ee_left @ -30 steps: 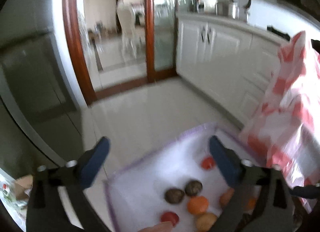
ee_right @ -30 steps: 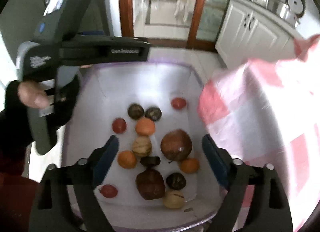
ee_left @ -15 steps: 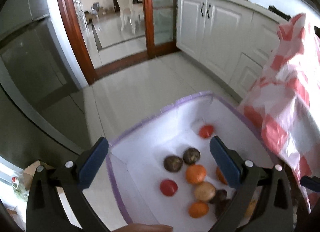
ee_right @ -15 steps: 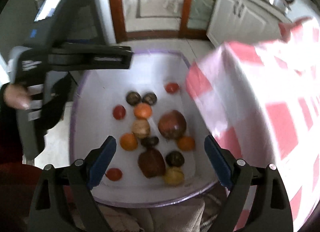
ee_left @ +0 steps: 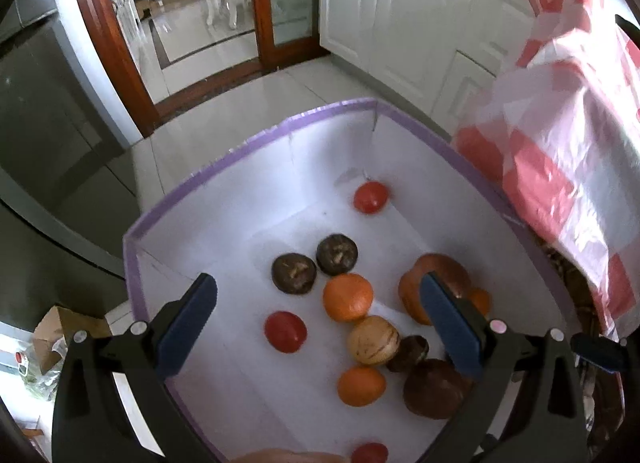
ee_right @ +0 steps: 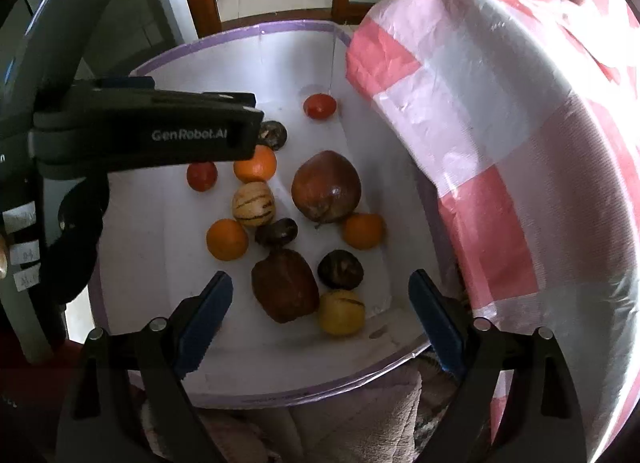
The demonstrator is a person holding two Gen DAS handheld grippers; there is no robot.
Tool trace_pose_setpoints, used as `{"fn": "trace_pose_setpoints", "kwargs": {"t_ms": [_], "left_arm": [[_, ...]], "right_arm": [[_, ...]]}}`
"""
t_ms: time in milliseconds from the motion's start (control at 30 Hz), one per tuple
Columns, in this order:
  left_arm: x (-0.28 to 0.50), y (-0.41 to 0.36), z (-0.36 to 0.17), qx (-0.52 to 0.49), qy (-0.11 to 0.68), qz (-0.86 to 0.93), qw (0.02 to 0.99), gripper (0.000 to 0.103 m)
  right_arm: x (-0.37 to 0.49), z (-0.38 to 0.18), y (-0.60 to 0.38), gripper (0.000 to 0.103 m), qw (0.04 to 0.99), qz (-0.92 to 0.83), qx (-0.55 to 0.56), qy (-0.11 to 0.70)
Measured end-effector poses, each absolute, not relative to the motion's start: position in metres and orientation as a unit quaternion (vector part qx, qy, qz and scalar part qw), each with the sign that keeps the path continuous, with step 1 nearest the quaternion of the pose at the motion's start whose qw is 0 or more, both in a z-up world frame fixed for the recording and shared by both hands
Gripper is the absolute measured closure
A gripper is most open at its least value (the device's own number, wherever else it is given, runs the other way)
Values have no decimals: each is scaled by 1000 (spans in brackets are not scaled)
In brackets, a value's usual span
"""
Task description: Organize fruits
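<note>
Left gripper [ee_left: 318, 321]: jaws spread wide, nothing between them; held above the white bin, over its near-left part. Seen side-on in the right wrist view as a dark body marked "GenRobot.AI".
Right gripper [ee_right: 320, 311]: jaws spread wide, empty; poised over the near edge of the bin.
White bin [ee_right: 280, 29]: purple-trimmed rim, white walls and floor; holds all the fruit.
Fruits: loose on the bin floor, mostly clustered mid-floor, some touching.
Large red-brown fruit [ee_right: 326, 187]: centre right, an orange [ee_right: 363, 230] touching its lower right side.
Dark brown fruit [ee_right: 285, 290]: near end, lying between the right gripper's fingers in that view.
Yellow striped fruit [ee_right: 341, 312]: just beside the dark brown one, on its right.
Pale striped fruit [ee_left: 373, 340]: mid-floor, with an orange just above it and another below.
Red tomato [ee_left: 371, 197]: alone in the far corner, well apart from the cluster.
Checked bag [ee_right: 520, 143]: pink and white plastic, draped over the bin's right side.
Floor [ee_left: 224, 103]: pale tiles beyond the bin.
</note>
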State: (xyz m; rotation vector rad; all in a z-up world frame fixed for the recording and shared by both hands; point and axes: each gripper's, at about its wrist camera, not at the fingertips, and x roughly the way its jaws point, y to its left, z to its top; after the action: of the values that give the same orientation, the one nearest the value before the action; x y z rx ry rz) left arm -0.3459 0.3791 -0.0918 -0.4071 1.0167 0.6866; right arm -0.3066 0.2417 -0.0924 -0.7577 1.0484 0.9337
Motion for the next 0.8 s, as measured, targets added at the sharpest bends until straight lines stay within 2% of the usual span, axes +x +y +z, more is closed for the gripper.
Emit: {"fn": "trace_pose_setpoints", "kwargs": {"t_ms": [800], "left_arm": [[-345,385,-96,-203,481,315,793,1]], "right_arm": [[-306,-103,242,16,686,418,-348,483]]}}
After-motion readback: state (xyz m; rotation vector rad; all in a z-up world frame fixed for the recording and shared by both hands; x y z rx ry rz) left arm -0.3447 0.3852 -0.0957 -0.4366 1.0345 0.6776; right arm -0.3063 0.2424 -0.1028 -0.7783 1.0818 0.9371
